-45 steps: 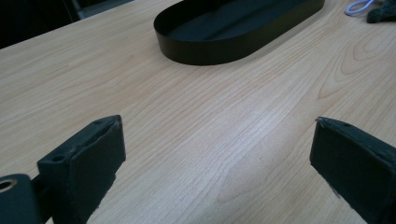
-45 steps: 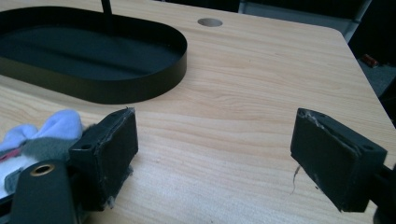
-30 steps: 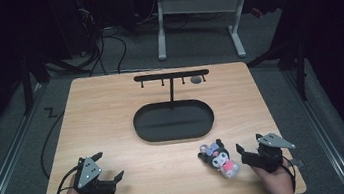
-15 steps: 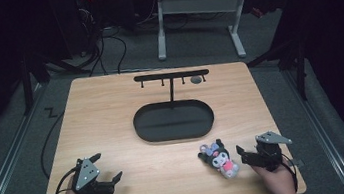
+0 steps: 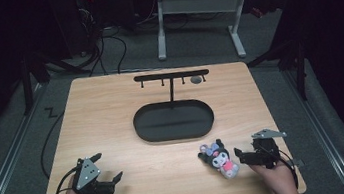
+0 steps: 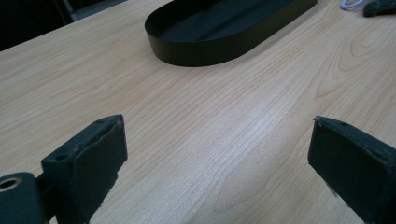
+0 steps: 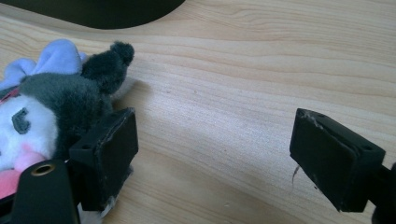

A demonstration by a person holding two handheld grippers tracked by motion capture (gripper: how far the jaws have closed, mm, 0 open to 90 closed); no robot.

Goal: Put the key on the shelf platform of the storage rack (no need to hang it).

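Plush toy (image 5: 221, 158) (soft, probably light) is lying at near right, just beside right gripper (image 5: 244, 154), which is standing wide and empty; squeezing its body seems safest.

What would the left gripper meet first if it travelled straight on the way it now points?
Probably the black oval tray. In its own view the left gripper stands open over bare wooden table, with the tray's wall next in line ahead. How low the gripper travels is unclear, so it might pass over the rim.

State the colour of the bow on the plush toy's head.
Pale lavender-blue bow on the dark grey-and-white plush toy; clearest in the right gripper view.
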